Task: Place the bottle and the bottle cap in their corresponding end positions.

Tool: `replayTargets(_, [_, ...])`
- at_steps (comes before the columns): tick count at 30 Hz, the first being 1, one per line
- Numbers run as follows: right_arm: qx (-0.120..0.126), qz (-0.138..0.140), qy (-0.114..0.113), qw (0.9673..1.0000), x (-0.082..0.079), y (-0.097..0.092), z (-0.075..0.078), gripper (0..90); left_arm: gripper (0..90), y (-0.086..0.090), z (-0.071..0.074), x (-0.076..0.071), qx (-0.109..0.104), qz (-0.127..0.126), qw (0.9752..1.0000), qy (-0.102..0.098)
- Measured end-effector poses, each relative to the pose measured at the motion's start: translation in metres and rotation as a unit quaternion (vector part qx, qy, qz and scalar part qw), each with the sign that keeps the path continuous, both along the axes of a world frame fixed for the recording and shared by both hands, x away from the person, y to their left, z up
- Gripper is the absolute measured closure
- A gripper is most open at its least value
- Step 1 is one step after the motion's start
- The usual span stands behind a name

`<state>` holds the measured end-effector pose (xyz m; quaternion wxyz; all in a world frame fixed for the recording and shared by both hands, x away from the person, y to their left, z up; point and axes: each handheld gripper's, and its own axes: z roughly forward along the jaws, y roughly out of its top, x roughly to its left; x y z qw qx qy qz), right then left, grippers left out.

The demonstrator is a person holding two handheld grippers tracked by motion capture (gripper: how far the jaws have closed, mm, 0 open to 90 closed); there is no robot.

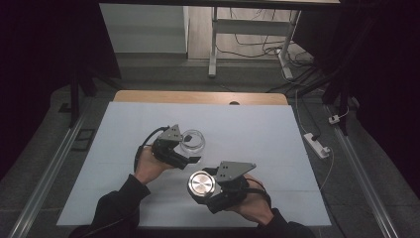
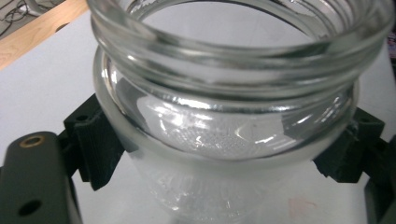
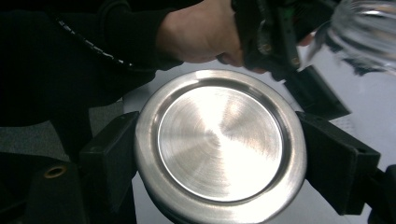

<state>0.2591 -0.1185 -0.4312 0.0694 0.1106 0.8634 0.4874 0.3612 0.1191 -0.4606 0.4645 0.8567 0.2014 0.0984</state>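
On the white table cover (image 1: 247, 124), a little toward nine o'clock from its middle, the left gripper (image 1: 190, 157) is clamped on a clear glass jar (image 1: 192, 140). The person's left hand (image 1: 147, 166) holds that gripper from seven o'clock, its dark sleeve running off the near edge. In the left gripper view the glass jar (image 2: 224, 107) stands open-mouthed, its threaded rim uppermost, and the two black jaws press against its body from either side, just below the shoulder. The jar rests upright on the white cover, and a strip of wooden table edge (image 2: 37, 32) shows at eleven o'clock.

Toward five o'clock from the jar, near but apart from it, the right gripper (image 1: 204, 187) holds a round brushed-metal lid (image 1: 201, 184). The right hand (image 1: 252, 201) grips it from four o'clock. In the right gripper view the metal lid (image 3: 219, 144) lies flat-face up between the jaws, which squeeze its rim at nine and three o'clock. Beyond it, at twelve o'clock, the left hand (image 3: 201, 32) shows, and the blurred jar (image 3: 366, 30) sits at two o'clock.
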Motion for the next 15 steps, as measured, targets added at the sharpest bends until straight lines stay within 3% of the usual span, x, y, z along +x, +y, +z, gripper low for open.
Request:
replayTargets(8, [-0.01,-0.001,0.011,0.9999,0.003,0.003,-0.017,17.9,15.5,-0.001,-0.007,0.016,-0.006,0.013,0.9999,0.002])
replayTargets(15, [-0.018,-0.012,0.007,0.9997,0.007,0.007,-0.028,17.9,15.5,-0.001,-0.012,0.031,-0.01,0.022,0.9997,-0.002])
